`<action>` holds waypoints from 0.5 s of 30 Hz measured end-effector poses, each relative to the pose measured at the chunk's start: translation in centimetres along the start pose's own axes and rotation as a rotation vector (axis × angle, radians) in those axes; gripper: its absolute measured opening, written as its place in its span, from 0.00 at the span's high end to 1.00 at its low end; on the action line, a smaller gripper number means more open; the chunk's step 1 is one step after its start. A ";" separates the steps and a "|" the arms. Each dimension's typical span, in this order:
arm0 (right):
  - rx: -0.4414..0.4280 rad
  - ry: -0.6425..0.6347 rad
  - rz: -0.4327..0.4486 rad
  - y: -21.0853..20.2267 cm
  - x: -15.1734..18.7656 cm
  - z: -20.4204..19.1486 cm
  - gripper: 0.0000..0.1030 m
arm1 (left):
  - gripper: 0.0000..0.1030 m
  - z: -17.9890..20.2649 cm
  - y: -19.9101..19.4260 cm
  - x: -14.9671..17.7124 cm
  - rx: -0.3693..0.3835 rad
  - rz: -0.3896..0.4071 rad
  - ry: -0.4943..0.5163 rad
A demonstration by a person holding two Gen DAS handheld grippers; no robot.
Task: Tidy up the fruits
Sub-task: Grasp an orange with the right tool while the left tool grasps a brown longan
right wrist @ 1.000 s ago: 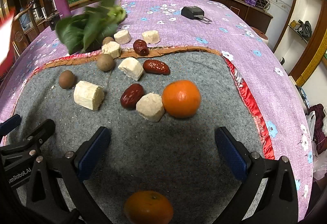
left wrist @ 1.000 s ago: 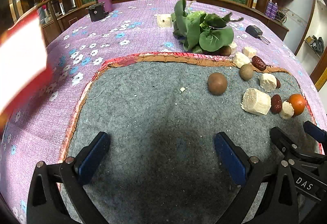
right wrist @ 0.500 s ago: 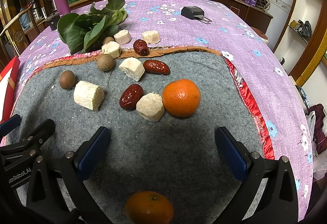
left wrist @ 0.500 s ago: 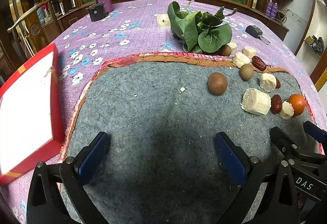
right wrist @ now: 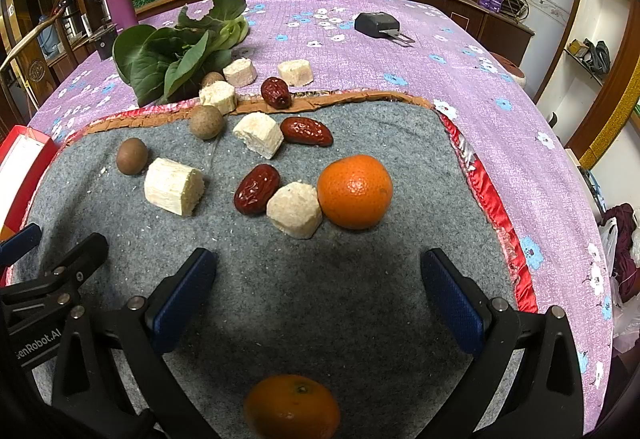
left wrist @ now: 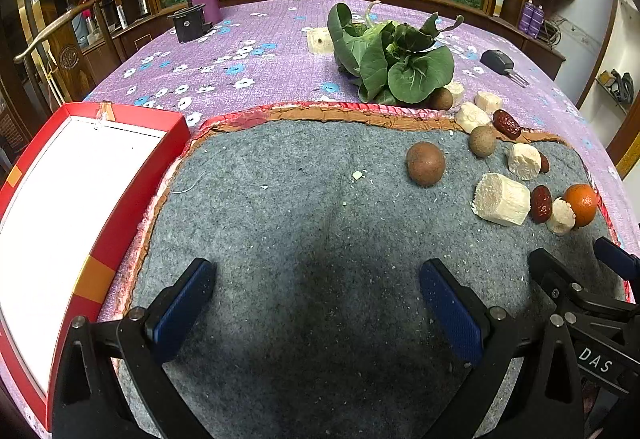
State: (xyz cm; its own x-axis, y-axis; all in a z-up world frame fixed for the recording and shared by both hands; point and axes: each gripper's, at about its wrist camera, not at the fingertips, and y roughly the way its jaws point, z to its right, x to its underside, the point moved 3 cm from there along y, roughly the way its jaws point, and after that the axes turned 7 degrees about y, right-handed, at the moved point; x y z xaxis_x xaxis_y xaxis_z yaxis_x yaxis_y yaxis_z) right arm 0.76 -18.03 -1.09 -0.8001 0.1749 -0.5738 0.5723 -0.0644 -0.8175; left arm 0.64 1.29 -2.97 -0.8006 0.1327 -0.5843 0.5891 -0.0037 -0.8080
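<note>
Red box (left wrist: 132, 191) newly beside mat (left wrist: 300, 239)

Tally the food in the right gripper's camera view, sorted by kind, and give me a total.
Oranges: 2
Red dates: 3
Brown round fruits: 3
Pale cut chunks: 6
Leafy greens bunch: 1
Total: 15

Two oranges (right wrist: 354, 191), three red dates (right wrist: 257, 189) (wrinkled), three brown round fruits (right wrist: 131, 155).
</note>
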 end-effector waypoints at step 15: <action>-0.014 -0.017 -0.011 0.0 0.0 0.0 0.00 | 0.00 0.0 0.0 -0.1 0.000 0.000 -0.001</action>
State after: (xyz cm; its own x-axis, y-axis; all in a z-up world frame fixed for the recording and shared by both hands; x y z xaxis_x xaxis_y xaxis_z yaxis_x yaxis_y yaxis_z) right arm 0.72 -18.06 -1.09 -0.8090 0.1585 -0.5660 0.5661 -0.0487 -0.8229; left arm 0.68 1.32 -2.91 -0.8010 0.1313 -0.5841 0.5887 -0.0040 -0.8083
